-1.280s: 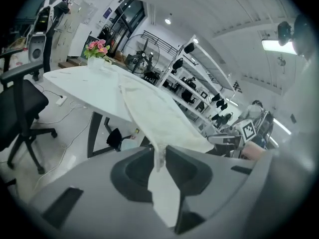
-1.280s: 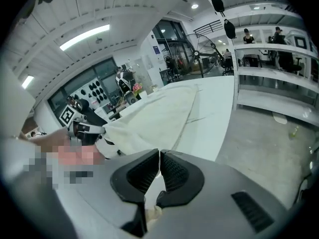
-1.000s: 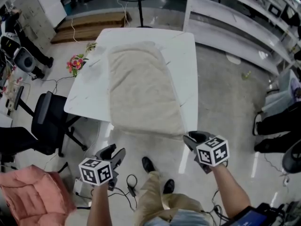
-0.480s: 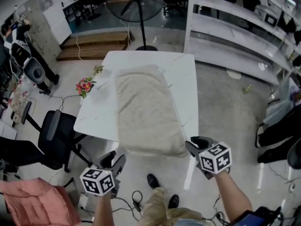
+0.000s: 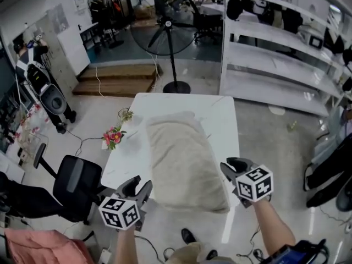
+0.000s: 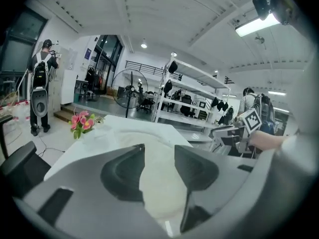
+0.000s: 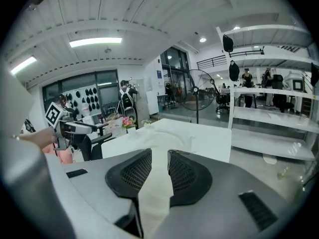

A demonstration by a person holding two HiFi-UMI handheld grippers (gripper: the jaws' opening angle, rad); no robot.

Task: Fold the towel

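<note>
Left gripper (image 5: 138, 185) and right gripper (image 5: 234, 165) just rose to flank the near end of the cream rectangular cloth towel (image 5: 184, 164), jaws apart and empty, so grabbing's next I'd guess.

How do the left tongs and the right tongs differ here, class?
The left tongs stand wider apart than the right tongs. The left tongs' pads look smooth; the right tongs' pads show a mesh pattern. Shared: both are empty and point at the towel on the table.

Ceiling strip lights (image 6: 256, 25) light the hall evenly (glare streaks the floor (image 5: 227, 231)). Gripper views bend toward dark corners.
</note>
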